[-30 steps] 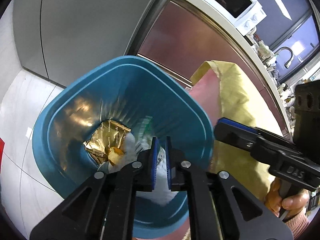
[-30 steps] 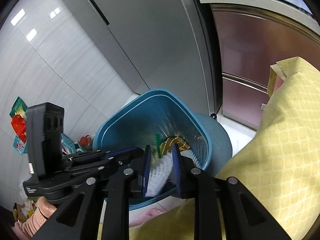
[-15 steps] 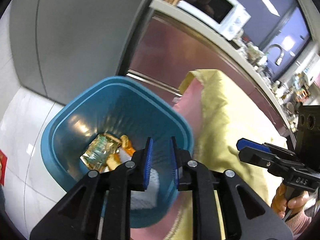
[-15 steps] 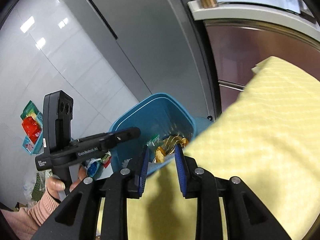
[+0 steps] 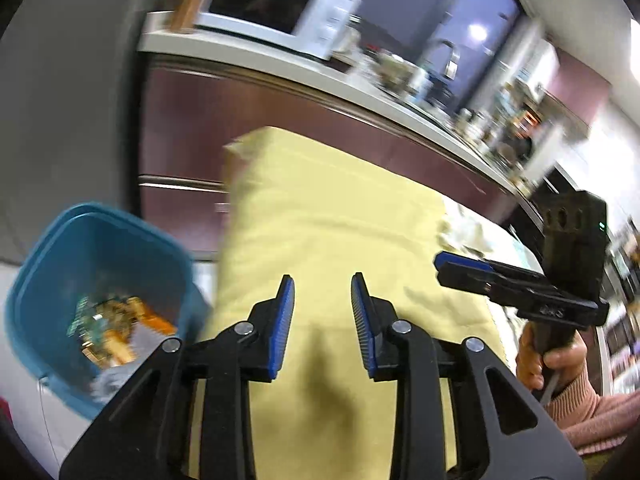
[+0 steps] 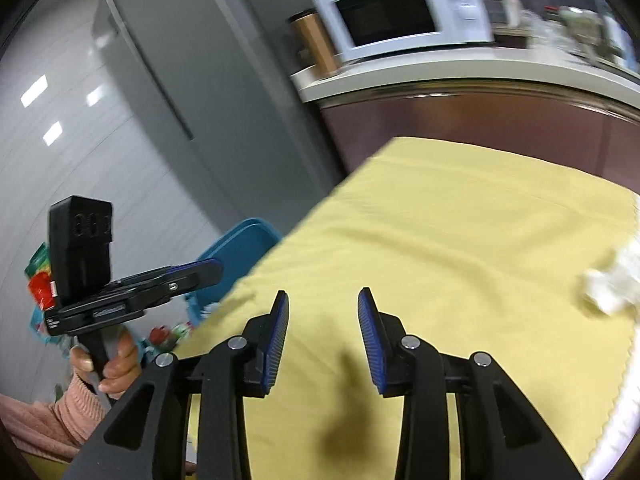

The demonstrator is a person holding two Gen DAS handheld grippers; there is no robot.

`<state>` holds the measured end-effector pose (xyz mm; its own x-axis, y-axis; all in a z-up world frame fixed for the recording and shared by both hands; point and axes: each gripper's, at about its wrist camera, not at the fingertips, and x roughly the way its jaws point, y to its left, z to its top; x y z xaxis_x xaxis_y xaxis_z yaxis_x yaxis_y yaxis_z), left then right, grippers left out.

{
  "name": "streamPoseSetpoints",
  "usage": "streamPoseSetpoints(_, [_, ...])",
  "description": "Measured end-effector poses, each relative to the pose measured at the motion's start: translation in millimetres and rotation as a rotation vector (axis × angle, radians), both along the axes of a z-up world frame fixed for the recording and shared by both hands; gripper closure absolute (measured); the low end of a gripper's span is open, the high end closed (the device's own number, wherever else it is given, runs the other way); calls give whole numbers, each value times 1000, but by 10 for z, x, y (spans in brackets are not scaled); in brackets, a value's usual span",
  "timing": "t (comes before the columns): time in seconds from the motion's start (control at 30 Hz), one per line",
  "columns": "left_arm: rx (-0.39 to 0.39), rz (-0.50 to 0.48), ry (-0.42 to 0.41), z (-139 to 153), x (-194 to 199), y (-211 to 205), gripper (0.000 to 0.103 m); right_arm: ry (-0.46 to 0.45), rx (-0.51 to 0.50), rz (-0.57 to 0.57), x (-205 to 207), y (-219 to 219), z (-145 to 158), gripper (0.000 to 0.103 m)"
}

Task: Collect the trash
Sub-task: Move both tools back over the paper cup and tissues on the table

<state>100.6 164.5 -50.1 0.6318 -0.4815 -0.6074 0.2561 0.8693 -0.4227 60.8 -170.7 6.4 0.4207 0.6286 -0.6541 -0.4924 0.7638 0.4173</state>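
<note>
The blue trash bin (image 5: 100, 248) stands on the floor at the left, with gold and orange wrappers (image 5: 112, 320) inside. My left gripper (image 5: 323, 284) hovers over the yellow tablecloth (image 5: 340, 220); its jaws are opening with nothing between them. My right gripper (image 6: 323, 296) is also above the cloth (image 6: 460, 220), jaws opening and empty. A crumpled white tissue (image 6: 612, 288) lies on the cloth at the right. Each gripper shows in the other's view: the right gripper (image 5: 444, 262) and the left gripper (image 6: 212, 268), near the bin (image 6: 244, 236).
A white microwave (image 6: 400, 12) sits on the counter (image 6: 440, 68) behind the table. A grey fridge (image 6: 180, 60) stands behind the bin. Colourful packets (image 6: 40, 280) lie on the floor at far left. A hand in a pink sleeve (image 5: 560, 384) holds the right gripper.
Both grippers have pulled up and away from the bin to above the yellow cloth. Their jaws have widened. The white piece seen between the fingers over the bin is gone from them.
</note>
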Motion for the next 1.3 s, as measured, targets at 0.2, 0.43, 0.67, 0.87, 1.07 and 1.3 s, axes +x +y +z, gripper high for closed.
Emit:
streamPoseSetpoints(0.2, [24, -155, 7, 25, 122, -789, 71, -9, 0, -157, -58, -700, -34, 68])
streamPoseSetpoints(0.43, [64, -311, 12, 63, 424, -1742, 69, -34, 17, -361, 26, -1609, 0, 59])
streamPoseSetpoints(0.67, [120, -396, 13, 14, 792, -2570, 66, 2, 31, -506, 335, -2294, -184, 59])
streamPoseSetpoints(0.87, [171, -413, 29, -106, 1101, -3018, 66, 74, 80, -556, 547, -2654, -398, 58])
streamPoseSetpoints(1.07, [193, -413, 64, -255, 1330, -3256, 66, 119, 114, -537, 692, -2732, -545, 58])
streamPoseSetpoints(1.3, [218, -441, 67, -339, 1403, -3394, 61, 129, 130, -478, 677, -2590, -595, 61])
